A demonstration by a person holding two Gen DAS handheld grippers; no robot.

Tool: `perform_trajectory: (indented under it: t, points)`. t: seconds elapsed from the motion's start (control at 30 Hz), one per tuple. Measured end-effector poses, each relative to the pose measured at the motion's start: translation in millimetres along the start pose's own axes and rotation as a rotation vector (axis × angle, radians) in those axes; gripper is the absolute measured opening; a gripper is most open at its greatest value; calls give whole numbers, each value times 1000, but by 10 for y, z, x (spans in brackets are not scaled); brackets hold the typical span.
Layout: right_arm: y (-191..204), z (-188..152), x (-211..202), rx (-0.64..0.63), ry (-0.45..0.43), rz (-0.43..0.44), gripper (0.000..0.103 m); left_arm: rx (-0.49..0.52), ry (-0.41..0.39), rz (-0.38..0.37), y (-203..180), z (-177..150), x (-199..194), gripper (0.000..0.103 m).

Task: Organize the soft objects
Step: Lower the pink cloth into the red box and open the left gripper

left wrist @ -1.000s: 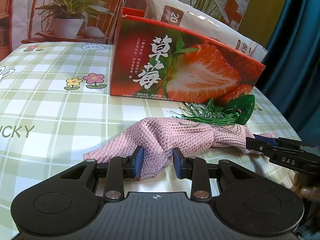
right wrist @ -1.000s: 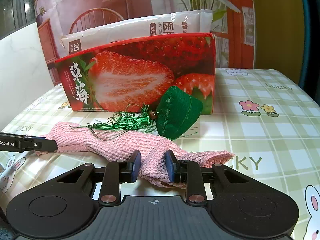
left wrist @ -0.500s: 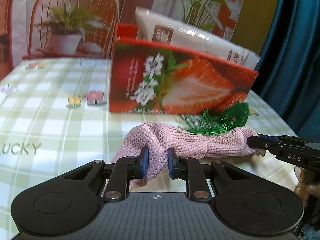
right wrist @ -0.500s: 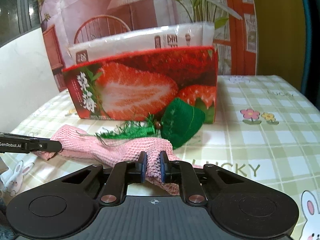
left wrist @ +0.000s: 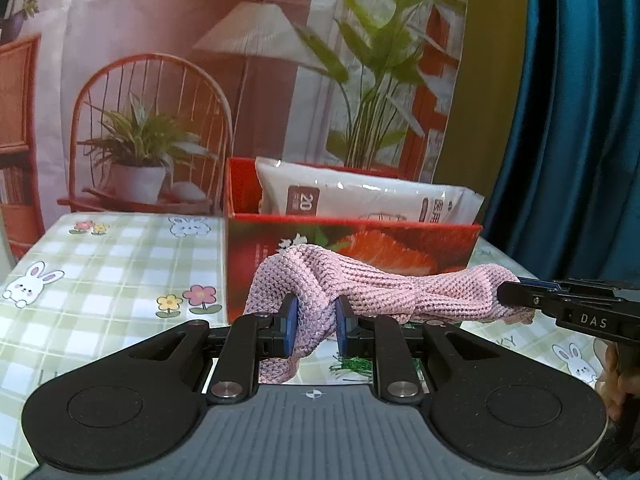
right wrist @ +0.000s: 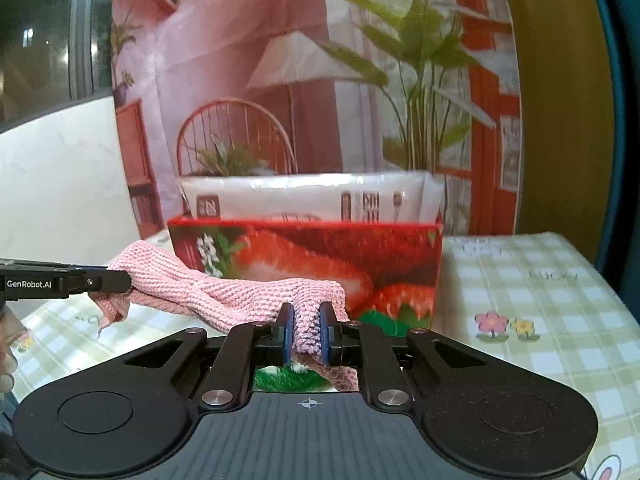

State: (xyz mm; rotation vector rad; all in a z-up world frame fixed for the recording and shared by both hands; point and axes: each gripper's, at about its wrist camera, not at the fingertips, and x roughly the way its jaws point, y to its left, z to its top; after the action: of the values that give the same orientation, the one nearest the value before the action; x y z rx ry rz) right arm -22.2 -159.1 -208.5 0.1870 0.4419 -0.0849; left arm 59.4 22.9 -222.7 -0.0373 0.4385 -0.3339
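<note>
The pink knitted cloth [left wrist: 360, 284] is held clear of the table [left wrist: 120, 272], stretched between both grippers in front of the strawberry box [left wrist: 400, 240]. The left gripper [left wrist: 316, 326] is clamped on one end, the right gripper [right wrist: 306, 334] on the other; folds are pinched between each pair of jaws. A slip is judged possible if the loose knit is pulled taut. The sagging middle may be caught on the box rim, or the green tassel [right wrist: 288, 380] beneath dragged along

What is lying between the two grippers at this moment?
The pink knitted cloth spans from the left gripper to the right gripper, clamped at each end, in front of the strawberry box; the left wrist view shows it.
</note>
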Motion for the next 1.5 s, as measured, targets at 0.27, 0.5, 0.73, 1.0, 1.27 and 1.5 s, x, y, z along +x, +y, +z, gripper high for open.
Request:
perform_trajectory:
  t: [0.27,0.5,0.73,1.0,1.27,1.5]
  points:
    - [39,113,-76,1,-34,13,12,-10,-6,3,9,41,-46,21]
    - [8,223,-35,-7,-46,8,12,17,6,3,-8,140,31,21]
    - [-110,425,111,-20,-66,-2,12,54,2,-7,-29,344,191,21]
    - [-262,771,381,-27,-121,-15,12,97,-28,-6,-39,768,457,21]
    - [-415,1232,809,-48,-164,-37,12,96,-60,3,1,1334,901,21]
    - [-595,1402,1330,-50,-114,-82,12,85,-11,15,86,1580,1402,21]
